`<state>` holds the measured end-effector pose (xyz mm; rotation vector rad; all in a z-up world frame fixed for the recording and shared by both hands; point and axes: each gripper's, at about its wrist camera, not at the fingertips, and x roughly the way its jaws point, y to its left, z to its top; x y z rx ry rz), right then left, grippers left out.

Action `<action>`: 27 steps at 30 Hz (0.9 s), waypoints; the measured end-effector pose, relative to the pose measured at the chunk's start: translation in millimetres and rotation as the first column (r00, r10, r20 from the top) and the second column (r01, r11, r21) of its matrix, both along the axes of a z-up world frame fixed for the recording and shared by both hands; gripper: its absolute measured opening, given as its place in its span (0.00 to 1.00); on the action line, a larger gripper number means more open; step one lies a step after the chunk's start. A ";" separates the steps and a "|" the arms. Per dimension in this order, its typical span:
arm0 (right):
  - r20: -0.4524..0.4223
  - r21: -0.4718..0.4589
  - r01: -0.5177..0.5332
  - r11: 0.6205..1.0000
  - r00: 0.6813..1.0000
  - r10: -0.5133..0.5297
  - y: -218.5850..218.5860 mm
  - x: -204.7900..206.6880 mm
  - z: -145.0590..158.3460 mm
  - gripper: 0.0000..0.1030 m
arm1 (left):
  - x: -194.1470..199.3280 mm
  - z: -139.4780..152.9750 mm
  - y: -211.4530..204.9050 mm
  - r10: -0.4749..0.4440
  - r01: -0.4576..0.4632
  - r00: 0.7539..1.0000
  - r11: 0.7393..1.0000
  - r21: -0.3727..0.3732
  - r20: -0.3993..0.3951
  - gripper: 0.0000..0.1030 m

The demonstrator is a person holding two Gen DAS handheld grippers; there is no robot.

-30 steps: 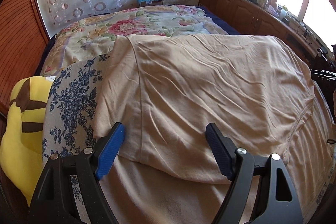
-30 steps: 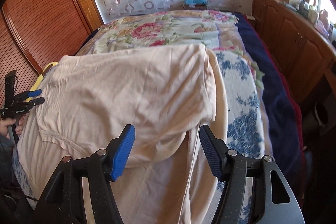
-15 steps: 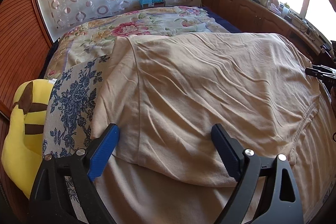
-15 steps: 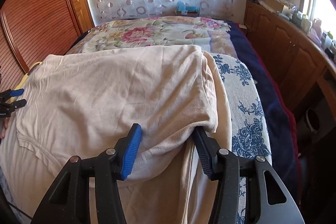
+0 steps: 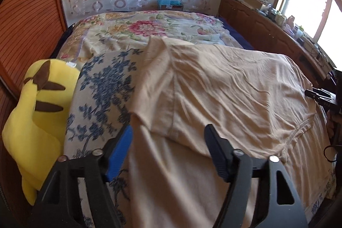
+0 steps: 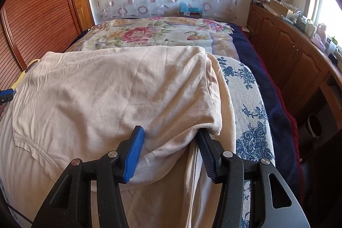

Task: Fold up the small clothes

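Observation:
A beige t-shirt [image 5: 213,87] lies spread on a blue-flowered cloth on the bed, its top part folded over. My left gripper [image 5: 168,142] is open, its jaws on either side of the shirt's left folded sleeve corner. The shirt also shows in the right wrist view [image 6: 111,91]. My right gripper [image 6: 171,144] is open but narrower, its jaws around the folded right sleeve corner, the cloth bunched between them. The other gripper's tip shows at each view's edge.
A yellow plush toy [image 5: 36,112] lies at the bed's left edge. The blue-flowered cloth [image 6: 245,99] and a floral quilt [image 5: 149,29] cover the bed. Wooden cabinets [image 6: 295,57] run along the right wall, a wooden wardrobe [image 6: 36,20] along the left.
Both grippers moved forward onto the shirt's folded sleeve corners. The left one shifted left toward its corner. The right one's jaws have narrowed around the cloth.

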<state>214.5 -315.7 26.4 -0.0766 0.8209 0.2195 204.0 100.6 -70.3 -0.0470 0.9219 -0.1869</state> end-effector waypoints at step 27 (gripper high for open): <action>0.003 -0.005 0.003 1.000 1.000 -0.003 0.8 0.6 -0.8 0.30 | 36.7 6.5 -4.4 -0.047 0.048 0.998 0.999 -0.026 0.041 0.06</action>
